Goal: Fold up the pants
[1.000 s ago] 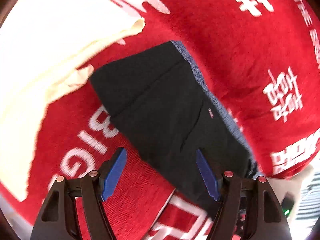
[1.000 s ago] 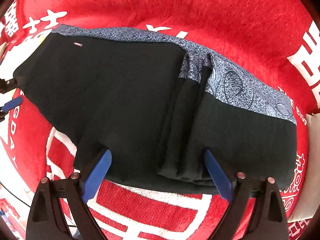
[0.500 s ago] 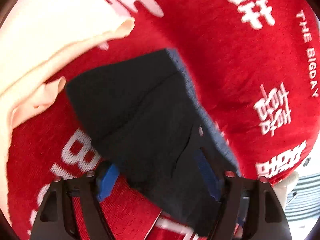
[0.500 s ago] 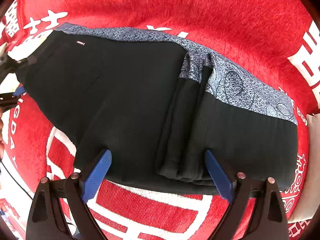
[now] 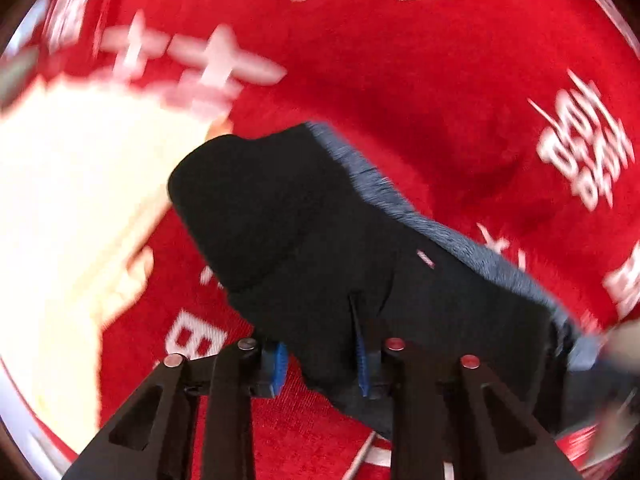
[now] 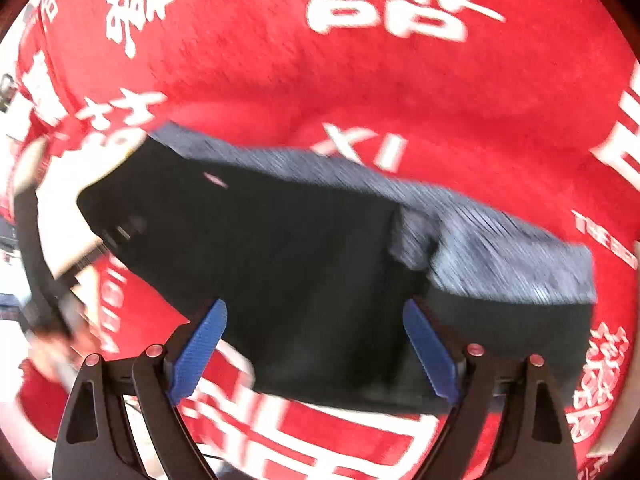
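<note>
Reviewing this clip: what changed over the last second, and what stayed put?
The left gripper narrowed from wide open and its jaws are closing on the near edge of the black pants, whose end has bunched up off the red blanket. The right gripper has pulled back, so the pants look smaller in its view. Its jaws remain wide and hold nothing. The cream cloth stays beside the pants.

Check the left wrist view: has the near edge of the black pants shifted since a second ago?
Yes. The black pants edge now bunches up between the closing left gripper, lifted off the red cloth it lay flat on.
</note>
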A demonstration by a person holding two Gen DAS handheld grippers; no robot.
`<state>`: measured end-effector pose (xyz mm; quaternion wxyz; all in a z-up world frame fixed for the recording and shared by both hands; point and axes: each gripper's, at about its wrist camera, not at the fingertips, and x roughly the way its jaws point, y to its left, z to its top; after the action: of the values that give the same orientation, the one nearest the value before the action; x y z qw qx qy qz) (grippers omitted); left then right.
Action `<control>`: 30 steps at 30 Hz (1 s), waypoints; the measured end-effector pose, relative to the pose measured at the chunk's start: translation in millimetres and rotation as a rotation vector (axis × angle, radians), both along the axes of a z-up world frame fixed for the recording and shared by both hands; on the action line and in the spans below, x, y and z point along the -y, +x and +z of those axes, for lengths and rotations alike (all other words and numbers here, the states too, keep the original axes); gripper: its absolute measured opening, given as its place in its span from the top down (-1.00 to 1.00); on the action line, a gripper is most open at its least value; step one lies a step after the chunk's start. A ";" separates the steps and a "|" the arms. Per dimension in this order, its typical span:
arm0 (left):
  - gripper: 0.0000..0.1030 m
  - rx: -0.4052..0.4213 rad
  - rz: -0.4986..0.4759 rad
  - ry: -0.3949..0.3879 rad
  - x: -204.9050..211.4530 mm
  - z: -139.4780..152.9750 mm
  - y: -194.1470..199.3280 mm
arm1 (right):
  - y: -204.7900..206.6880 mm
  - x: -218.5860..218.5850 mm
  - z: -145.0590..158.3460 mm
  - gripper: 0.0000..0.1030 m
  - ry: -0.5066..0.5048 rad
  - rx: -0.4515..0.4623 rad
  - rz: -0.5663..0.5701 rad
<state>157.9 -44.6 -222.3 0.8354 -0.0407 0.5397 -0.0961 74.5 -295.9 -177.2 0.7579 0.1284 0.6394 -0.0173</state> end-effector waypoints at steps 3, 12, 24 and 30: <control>0.47 0.074 -0.097 0.090 23.4 9.5 -8.4 | 44.1 -8.7 6.2 -0.80 0.110 -0.009 0.045; 0.47 0.185 -0.225 0.214 48.2 23.2 -24.4 | 167.0 -102.7 -7.8 -0.83 0.285 -0.151 0.275; 0.47 0.273 -0.312 0.258 73.6 42.3 -50.0 | 206.6 -174.7 -53.5 0.64 0.049 -0.386 0.422; 0.46 0.308 -0.351 0.241 86.1 55.6 -64.1 | 184.7 -145.0 -26.0 0.70 0.105 -0.242 0.390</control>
<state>93.7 -130.6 -166.7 0.8770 0.1686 0.4126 -0.1795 259.2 -150.9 -203.2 0.6571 0.0388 0.7382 0.1475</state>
